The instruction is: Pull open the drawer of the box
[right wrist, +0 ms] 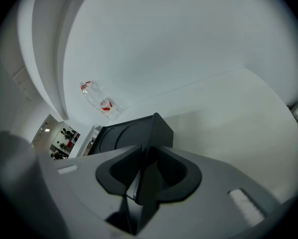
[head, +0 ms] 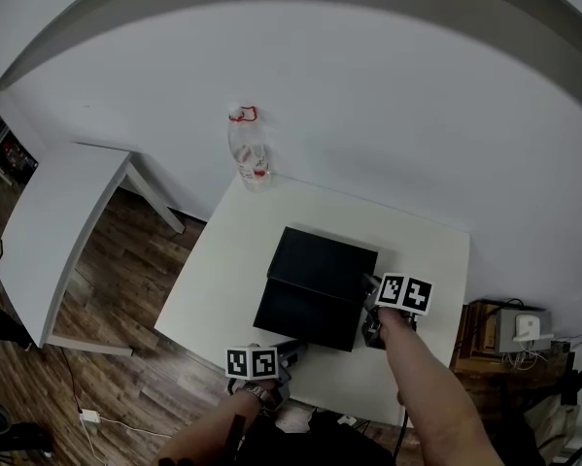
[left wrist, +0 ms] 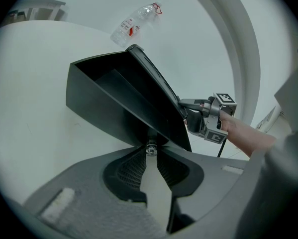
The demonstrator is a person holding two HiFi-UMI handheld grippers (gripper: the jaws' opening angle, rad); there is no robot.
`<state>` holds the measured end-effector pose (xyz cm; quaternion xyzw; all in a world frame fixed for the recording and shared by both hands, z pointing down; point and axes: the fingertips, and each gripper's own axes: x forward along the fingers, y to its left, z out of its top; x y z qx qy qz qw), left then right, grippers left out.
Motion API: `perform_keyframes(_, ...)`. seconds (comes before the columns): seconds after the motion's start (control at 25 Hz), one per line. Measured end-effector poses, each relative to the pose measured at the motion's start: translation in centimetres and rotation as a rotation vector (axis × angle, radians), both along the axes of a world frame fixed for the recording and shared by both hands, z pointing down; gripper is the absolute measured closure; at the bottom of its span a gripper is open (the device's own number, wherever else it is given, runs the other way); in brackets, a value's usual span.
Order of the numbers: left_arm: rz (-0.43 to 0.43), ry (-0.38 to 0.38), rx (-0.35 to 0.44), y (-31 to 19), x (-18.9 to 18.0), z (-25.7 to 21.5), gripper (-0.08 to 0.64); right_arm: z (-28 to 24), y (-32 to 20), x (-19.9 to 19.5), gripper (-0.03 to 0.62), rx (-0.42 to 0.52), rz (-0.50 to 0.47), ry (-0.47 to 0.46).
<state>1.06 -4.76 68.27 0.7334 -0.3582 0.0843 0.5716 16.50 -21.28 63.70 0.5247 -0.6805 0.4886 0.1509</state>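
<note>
A black box (head: 320, 260) sits on the white table (head: 242, 260). Its drawer (left wrist: 104, 103) stands pulled out toward me, and its dark inside shows in the left gripper view. My left gripper (left wrist: 150, 151) is at the drawer's front, shut on the small silver knob (left wrist: 150, 148). In the head view the left gripper (head: 292, 348) is at the box's near edge. My right gripper (right wrist: 148, 156) is shut on a thin black edge of the box (right wrist: 134, 133) at its right side. The right gripper (head: 370, 285) also shows in the head view.
A clear plastic bottle (head: 249, 153) with a red label stands at the table's far edge by the wall. A white side table (head: 48, 231) stands to the left over wooden floor. A low stand with cables (head: 509, 328) is at the right.
</note>
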Motion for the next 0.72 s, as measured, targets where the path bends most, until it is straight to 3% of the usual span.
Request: perform_keyframes(0.72, -0.028, 0.015, 0.02, 0.15, -0.72, -0.4, 0.489, 0.05, -0.05, -0.03, 0.488, 0.001, -0.001, 0.004)
